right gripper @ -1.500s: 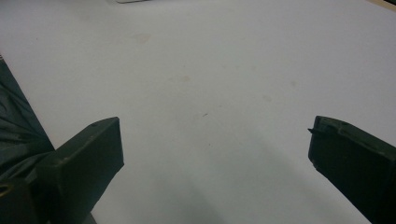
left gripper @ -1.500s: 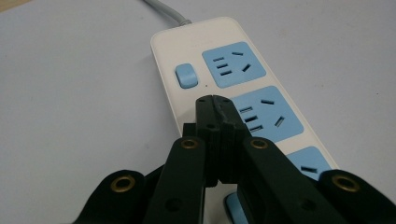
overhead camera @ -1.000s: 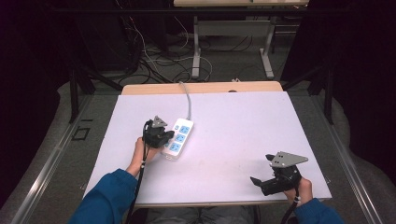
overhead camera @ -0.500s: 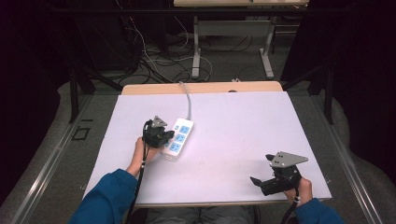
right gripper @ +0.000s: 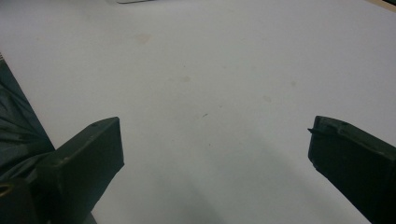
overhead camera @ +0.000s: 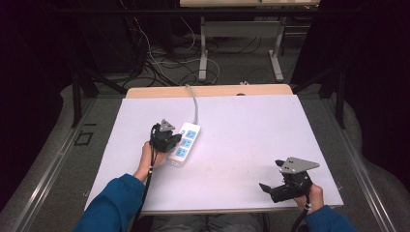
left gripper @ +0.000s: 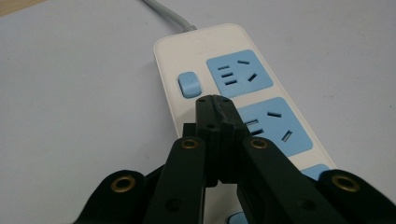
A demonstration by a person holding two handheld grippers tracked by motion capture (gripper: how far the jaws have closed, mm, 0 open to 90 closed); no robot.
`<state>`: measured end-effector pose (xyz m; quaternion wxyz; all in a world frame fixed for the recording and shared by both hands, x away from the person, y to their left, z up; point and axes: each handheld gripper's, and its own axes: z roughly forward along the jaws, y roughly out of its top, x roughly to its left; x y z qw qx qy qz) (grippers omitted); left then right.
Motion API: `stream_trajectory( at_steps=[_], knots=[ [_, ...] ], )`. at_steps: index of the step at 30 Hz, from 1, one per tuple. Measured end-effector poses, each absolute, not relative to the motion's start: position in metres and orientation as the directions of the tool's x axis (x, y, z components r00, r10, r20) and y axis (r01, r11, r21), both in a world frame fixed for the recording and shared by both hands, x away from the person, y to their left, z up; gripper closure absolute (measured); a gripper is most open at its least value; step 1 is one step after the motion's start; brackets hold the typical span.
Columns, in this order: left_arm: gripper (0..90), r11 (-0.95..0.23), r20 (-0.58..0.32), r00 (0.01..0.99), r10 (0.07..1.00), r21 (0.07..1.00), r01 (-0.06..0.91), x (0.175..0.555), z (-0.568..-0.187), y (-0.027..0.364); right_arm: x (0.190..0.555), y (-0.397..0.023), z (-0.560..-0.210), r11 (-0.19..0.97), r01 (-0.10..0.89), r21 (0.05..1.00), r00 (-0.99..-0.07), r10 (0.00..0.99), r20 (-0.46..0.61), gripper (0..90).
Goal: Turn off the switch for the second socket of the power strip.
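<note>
A white power strip (overhead camera: pixel 184 142) with blue sockets lies on the white table top (overhead camera: pixel 241 130), left of centre; its grey cable (overhead camera: pixel 194 99) runs off the far edge. My left gripper (overhead camera: pixel 170 141) is shut, with nothing between its jaws. In the left gripper view its tips (left gripper: pixel 214 103) hover over the power strip (left gripper: pixel 219 79), just below the blue switch button (left gripper: pixel 189 84) and beside the middle socket. My right gripper (overhead camera: pixel 269 186) rests open near the front right edge; in the right gripper view its fingers (right gripper: pixel 88 158) stand wide apart over bare table.
Past the far edge of the table are a wooden strip (overhead camera: pixel 208 90), tangled cables on the floor (overhead camera: pixel 159 67) and metal desk legs (overhead camera: pixel 203 53). A blue sleeve (overhead camera: pixel 111 205) comes in at the bottom left.
</note>
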<state>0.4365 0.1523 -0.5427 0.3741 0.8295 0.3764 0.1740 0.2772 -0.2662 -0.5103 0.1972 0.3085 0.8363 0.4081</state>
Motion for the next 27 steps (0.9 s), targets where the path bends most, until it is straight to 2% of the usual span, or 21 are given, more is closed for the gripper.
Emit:
stream_trajectory(
  at_steps=[27],
  knots=[
    [90.0, -0.434, 0.006, 0.655, 0.756, 0.754, 0.494, 0.4363, -0.5429, 0.1523, 0.2768, -0.2664, -0.5094, 0.483, 0.357, 0.800, -0.736, 0.673, -0.078, 2.4]
  ],
)
